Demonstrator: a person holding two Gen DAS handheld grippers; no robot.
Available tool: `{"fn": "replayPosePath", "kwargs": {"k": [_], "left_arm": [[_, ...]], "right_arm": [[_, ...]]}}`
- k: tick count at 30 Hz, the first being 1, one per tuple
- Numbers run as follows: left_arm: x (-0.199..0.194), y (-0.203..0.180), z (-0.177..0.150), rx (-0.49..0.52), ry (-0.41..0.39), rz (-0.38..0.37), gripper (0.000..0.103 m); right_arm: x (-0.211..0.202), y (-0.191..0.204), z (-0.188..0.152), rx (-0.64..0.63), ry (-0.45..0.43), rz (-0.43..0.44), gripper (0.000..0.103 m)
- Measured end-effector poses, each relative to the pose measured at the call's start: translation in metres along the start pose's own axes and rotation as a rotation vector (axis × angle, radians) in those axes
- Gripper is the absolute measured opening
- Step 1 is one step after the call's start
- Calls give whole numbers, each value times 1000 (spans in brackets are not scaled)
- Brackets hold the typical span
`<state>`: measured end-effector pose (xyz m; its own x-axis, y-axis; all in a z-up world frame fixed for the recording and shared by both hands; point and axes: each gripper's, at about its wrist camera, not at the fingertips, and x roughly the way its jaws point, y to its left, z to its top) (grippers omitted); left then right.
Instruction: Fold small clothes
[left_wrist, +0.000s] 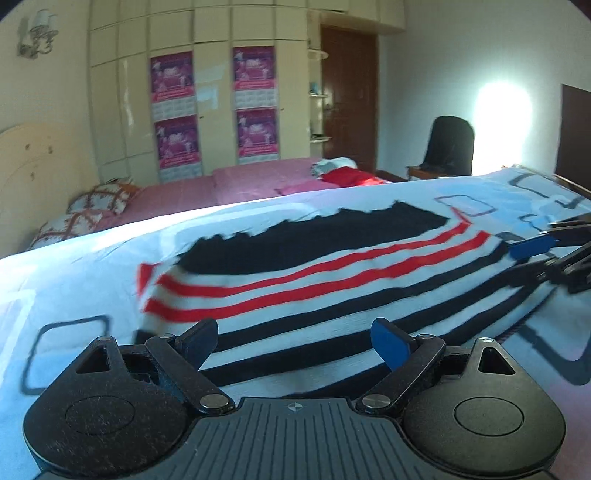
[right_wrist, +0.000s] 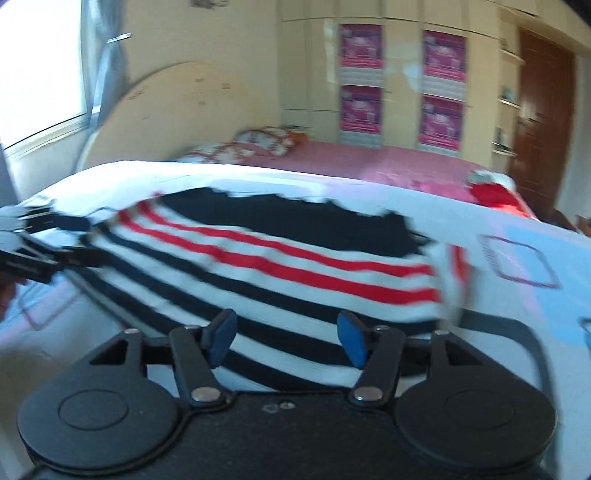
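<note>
A small striped garment (left_wrist: 332, 280), white with red and black stripes and a black upper part, lies spread on a light blue patterned sheet (left_wrist: 74, 266). My left gripper (left_wrist: 297, 345) is open and empty, its fingers over the garment's near edge. The garment also shows in the right wrist view (right_wrist: 295, 266). My right gripper (right_wrist: 286, 338) is open and empty over the near striped edge. Each gripper shows in the other's view: the right one (left_wrist: 532, 254) at the garment's right end, the left one (right_wrist: 70, 240) at its left end.
The sheet covers a raised surface. Behind it is a bed with a pink cover (left_wrist: 229, 188), patterned pillows (left_wrist: 99, 203) and a pile of red and white clothes (left_wrist: 347, 173). A dark chair (left_wrist: 448, 144), a wardrobe with pink posters (left_wrist: 177, 110) and a brown door (left_wrist: 349, 96) stand beyond.
</note>
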<state>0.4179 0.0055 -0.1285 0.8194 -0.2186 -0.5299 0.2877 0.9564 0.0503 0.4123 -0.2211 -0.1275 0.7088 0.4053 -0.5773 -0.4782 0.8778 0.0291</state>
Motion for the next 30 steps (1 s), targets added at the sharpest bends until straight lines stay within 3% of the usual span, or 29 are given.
{"fn": "replayPosePath", "kwargs": {"k": [4, 6, 15, 20, 30], "left_arm": [[19, -23, -2, -8, 30, -16, 89], [27, -26, -9, -2, 67, 21, 89], [13, 6, -33, -40, 90, 61, 89], [14, 11, -34, -33, 95, 61, 89], [13, 14, -32, -28, 104, 52, 89]], "right_arm": [[23, 32, 1, -59, 20, 9, 57], [32, 41, -6, -124, 60, -48, 58], [3, -8, -34, -29, 94, -60, 57], [-6, -8, -46, -84, 122, -107, 58], [-20, -12, -46, -70, 147, -146, 57]]}}
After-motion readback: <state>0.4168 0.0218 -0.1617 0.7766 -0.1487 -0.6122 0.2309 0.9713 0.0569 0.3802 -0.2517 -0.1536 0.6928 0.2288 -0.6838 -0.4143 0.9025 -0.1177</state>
